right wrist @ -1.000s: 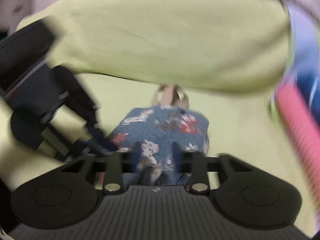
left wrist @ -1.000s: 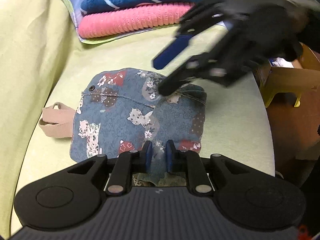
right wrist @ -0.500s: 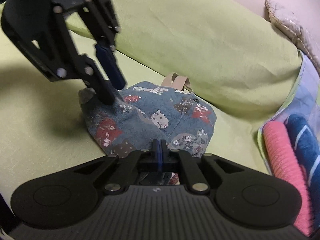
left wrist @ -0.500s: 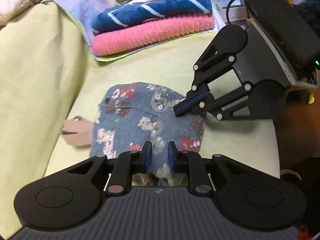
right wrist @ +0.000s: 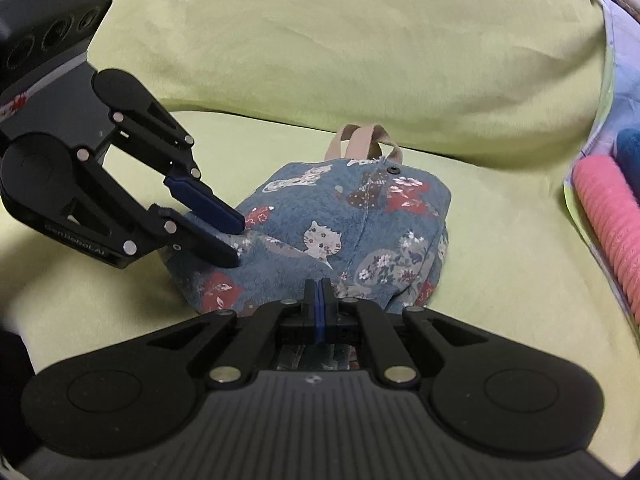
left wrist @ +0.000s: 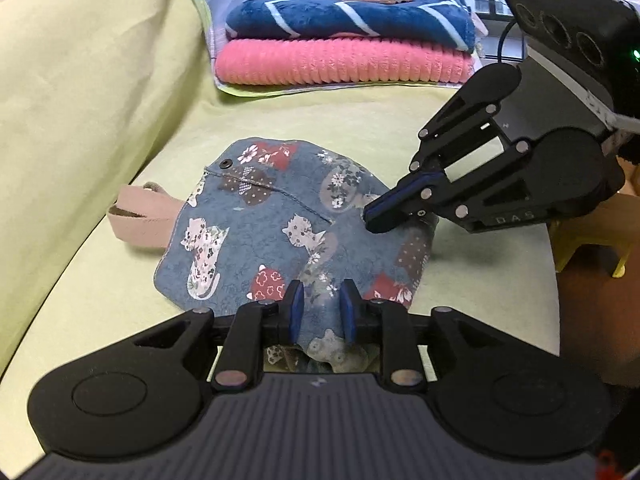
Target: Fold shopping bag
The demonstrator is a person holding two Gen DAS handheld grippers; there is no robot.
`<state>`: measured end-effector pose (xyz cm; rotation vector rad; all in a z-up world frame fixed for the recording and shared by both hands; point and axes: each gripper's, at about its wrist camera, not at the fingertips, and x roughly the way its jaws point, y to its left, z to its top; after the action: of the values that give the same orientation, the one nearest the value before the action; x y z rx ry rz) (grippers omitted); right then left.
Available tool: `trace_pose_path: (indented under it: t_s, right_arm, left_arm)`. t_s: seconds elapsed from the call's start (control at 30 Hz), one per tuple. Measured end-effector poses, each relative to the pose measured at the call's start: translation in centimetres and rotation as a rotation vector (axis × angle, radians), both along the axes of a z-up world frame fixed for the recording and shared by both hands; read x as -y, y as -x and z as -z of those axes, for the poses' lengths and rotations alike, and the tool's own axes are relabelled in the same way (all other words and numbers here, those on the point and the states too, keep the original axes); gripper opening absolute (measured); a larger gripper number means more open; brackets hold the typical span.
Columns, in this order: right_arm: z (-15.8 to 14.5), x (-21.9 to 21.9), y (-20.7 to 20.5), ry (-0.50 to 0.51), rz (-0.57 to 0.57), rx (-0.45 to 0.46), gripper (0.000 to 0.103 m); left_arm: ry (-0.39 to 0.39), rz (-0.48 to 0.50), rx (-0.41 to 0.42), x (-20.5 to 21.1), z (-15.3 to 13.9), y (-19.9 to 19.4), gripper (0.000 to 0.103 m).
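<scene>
the blue fabric shopping bag printed with white cats and red flower patches [left wrist: 280,236] lies crumpled flat on the yellow-green sofa seat [left wrist: 480,280], its beige webbing handle [left wrist: 140,216] sticking out on the side toward the yellow-green back cushion [left wrist: 80,80].

the left hand-held gripper [left wrist: 320,312] sits at the bag's near edge in its own view; its blue-padded fingers [left wrist: 296,312] stand a little apart with a raised fold of the bag's cloth between them, and whether the pads actually press the cloth i cannot tell. in the right wrist view the same left hand-held gripper [right wrist: 236,240] shows its two tips with a gap between them at the bag's left edge, the lower tip touching the cloth. white lettering on its black body reads "genrobot.ai" as best i can make out, partly blurred.

the right hand-held gripper [right wrist: 319,304] has its fingers pressed together at the bag's near edge in its own view, with cloth bunched just below them; seen from the left wrist, the right hand-held gripper [left wrist: 384,212] pinches the bag's right corner, tips closed on the fabric. its body bears faint letters that look like "das".

beyond the bag, a folded pink ribbed towel [left wrist: 344,64] lies under a folded navy blanket with pale stripes [left wrist: 348,16], both on a pastel patchwork cloth [left wrist: 200,0].
</scene>
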<state>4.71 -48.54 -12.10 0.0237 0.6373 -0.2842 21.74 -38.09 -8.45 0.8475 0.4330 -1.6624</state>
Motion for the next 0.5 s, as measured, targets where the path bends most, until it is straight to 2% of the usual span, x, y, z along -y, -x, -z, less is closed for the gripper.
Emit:
trace_pose_path:
  t_s: [0.27, 0.5]
  right_arm:
    - [-0.1, 0.1, 0.0, -0.017, 0.01, 0.001, 0.004]
    - [0.2, 0.3, 0.2, -0.028, -0.001, 0.0, 0.004]
  left_arm:
    - [-0.052, -0.06, 0.069, 0.1, -1.3, 1.6, 0.028]
    - [-0.074, -0.093, 0.094, -0.3, -2.0, 1.7, 0.029]
